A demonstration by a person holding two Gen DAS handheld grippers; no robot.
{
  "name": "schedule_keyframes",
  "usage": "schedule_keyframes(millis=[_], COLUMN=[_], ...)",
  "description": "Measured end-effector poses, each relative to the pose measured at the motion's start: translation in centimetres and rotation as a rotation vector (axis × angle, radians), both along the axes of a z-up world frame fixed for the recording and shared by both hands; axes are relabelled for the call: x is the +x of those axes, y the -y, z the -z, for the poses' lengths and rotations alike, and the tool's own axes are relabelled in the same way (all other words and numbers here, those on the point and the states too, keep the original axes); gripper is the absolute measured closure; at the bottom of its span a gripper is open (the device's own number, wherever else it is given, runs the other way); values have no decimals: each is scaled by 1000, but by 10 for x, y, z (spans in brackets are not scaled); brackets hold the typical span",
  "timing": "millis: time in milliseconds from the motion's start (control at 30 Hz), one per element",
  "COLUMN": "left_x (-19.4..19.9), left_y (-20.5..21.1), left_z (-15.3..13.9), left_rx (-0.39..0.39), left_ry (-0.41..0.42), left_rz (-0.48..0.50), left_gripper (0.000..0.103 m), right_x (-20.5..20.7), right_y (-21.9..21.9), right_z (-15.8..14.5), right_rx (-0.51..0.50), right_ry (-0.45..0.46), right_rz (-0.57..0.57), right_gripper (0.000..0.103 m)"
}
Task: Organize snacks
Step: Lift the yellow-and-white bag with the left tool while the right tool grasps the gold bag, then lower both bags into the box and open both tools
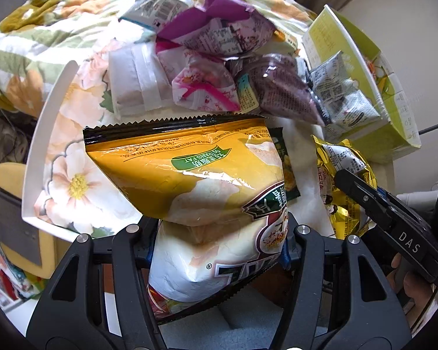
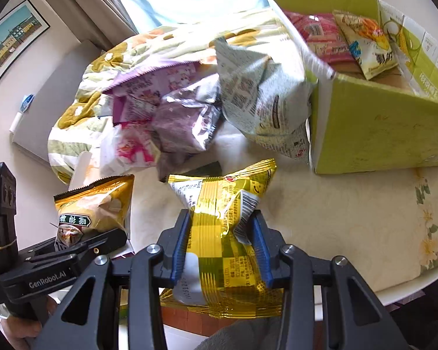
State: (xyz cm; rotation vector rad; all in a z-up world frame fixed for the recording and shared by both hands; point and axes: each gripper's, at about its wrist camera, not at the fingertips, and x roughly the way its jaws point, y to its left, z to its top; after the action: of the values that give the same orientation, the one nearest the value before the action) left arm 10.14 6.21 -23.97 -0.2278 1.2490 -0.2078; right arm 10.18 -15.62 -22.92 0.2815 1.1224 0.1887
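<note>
The left gripper (image 1: 219,233) was clamped on a large yellow snack bag (image 1: 189,175), its pads pressed into the bag's lower half and the bag raised off the table (image 2: 350,218). The right gripper (image 2: 222,245) was clenched on a gold foil packet (image 2: 224,227), likewise held clear of the tabletop. Beyond both lay a heap of purple, pink and grey packets (image 2: 172,116), near the table's far edge against a floral quilt (image 2: 81,116). A green cardboard box (image 2: 379,134), open-topped and already holding two packets, stood to the right, with bare tabletop between it and the gold packet.
</note>
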Motion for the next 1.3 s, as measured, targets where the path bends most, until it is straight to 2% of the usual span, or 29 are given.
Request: schedule_keyframes(millis=[200, 367, 600, 733, 933, 1067, 1200, 1267, 1300], left_x=[-1, 16, 63, 98, 145, 167, 180, 184, 186], left_y=[19, 64, 162, 228, 308, 340, 355, 360, 362], left_z=[-69, -117, -147, -140, -103, -76, -53, -45, -42], left_rx=[0, -5, -28, -31, -7, 28, 51, 66, 74], left_ry=[112, 207, 266, 249, 171, 121, 77, 62, 56], left_rz=[37, 99, 157, 193, 225, 220, 203, 203, 199], left_gripper=[48, 48, 48, 48, 48, 48, 47, 39, 27], right_x=[-12, -11, 13, 33, 60, 76, 88, 92, 93], right_y=[12, 45, 122, 170, 233, 266, 284, 289, 289], right_z=[-57, -108, -147, -151, -149, -144, -135, -130, -128], right_rx=[16, 8, -5, -7, -12, -12, -5, -3, -3], right_ry=[96, 209, 300, 300, 299, 285, 256, 245, 240], right_rz=[7, 37, 83, 107, 129, 131, 108, 95, 91], right_gripper=[66, 66, 66, 66, 66, 66, 65, 65, 66])
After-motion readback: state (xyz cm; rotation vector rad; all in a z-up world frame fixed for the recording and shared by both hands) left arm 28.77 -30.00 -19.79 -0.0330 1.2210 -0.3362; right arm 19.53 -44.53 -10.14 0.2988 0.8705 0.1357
